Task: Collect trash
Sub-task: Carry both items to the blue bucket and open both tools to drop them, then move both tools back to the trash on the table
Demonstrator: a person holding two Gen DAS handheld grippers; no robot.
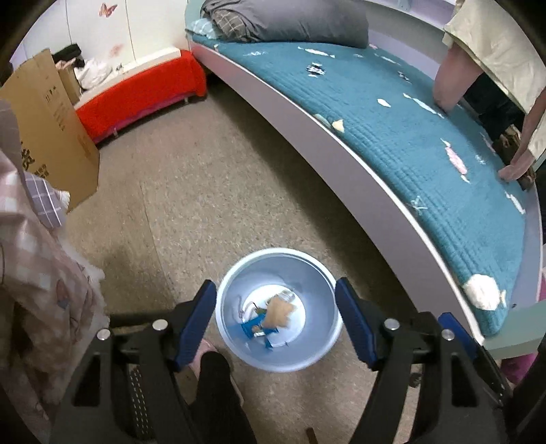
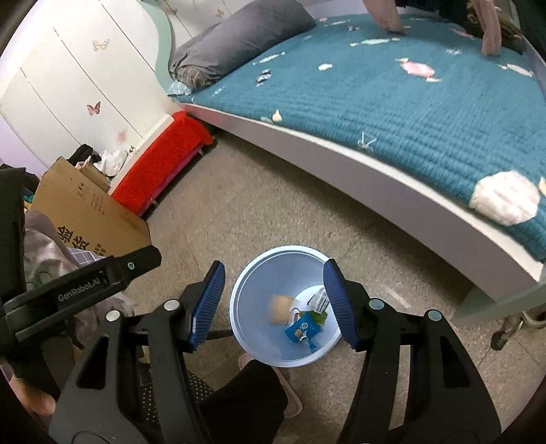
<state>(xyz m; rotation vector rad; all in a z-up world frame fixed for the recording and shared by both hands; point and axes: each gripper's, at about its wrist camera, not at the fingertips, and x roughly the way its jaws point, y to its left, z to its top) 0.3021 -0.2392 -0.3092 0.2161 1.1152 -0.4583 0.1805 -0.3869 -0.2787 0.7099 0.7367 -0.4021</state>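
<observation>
- A bed point(image 1: 392, 136) with a teal quilted cover is seen across the upper right of both views; scraps of paper and wrappers point(image 2: 418, 68) are scattered over it, and a crumpled white tissue point(image 2: 505, 197) lies near its lower right edge.
- A grey pillow point(image 1: 300, 20) is found at the head of the bed, at the top of the frame.
- A red-covered bench point(image 1: 136, 92) is set against the white wall at the upper left, with a cardboard box point(image 1: 47, 136) leaning just left of it.
- The pale blue bin point(image 1: 317, 283) is placed on the speckled floor at the lower centre of each view, near the bed's edge; a tan crumpled piece point(image 1: 278, 312), a blue packet point(image 2: 302, 328) and clear wrapping lie in its bottom.
- The left gripper point(image 1: 276, 321) is held above the bin with its blue pads apart and nothing between them.
- The right gripper point(image 2: 274, 300) is likewise held over the bin, jaws spread and empty.
- A pink slipper point(image 1: 204, 351) is seen beside the bin, at the lower centre.
</observation>
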